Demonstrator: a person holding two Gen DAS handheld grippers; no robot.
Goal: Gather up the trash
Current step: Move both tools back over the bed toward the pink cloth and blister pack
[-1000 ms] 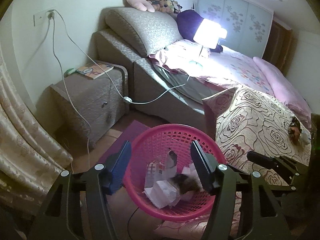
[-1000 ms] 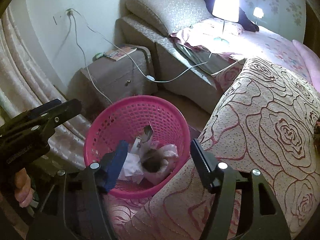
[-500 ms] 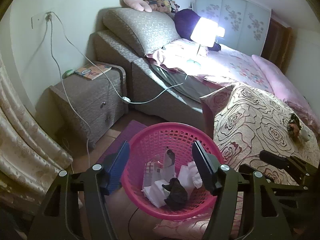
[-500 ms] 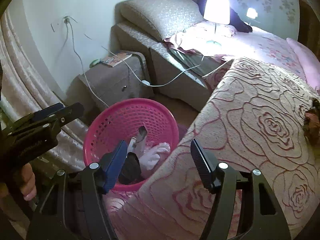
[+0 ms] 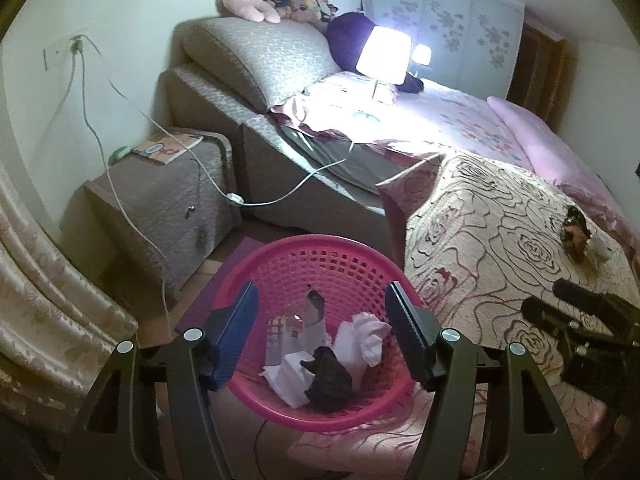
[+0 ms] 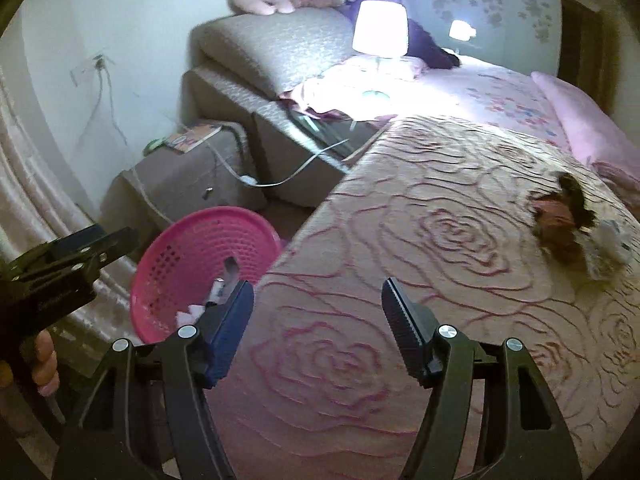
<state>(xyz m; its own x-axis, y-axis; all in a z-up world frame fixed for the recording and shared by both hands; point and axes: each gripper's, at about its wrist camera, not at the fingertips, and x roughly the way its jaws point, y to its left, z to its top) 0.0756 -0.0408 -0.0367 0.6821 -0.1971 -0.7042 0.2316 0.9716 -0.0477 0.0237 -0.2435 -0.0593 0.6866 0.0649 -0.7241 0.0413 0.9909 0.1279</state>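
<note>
The jaws of the left gripper (image 5: 322,314) stand wide apart with nothing between the pads, tilted down over the pink basket (image 5: 280,408) on the floor by the bed's near-left corner. The jaws of the right gripper (image 6: 318,308) are likewise wide and empty, angled down over the rose-patterned blanket (image 6: 420,240) near the bed's front edge.

In the right wrist view the left gripper's black body shows at the left edge, with the fingers of a hand (image 6: 44,364) wrapped around its handle.

Inside the basket lie crumpled white paper (image 5: 362,338), a dark crumpled scrap (image 5: 330,374) touching it, and a clear wrapper (image 5: 286,332) to their left. On the blanket toward the bed's right edge rest a brown-and-dark crumpled piece (image 6: 560,216) and, just beside it, a white wad (image 6: 610,242).
</note>
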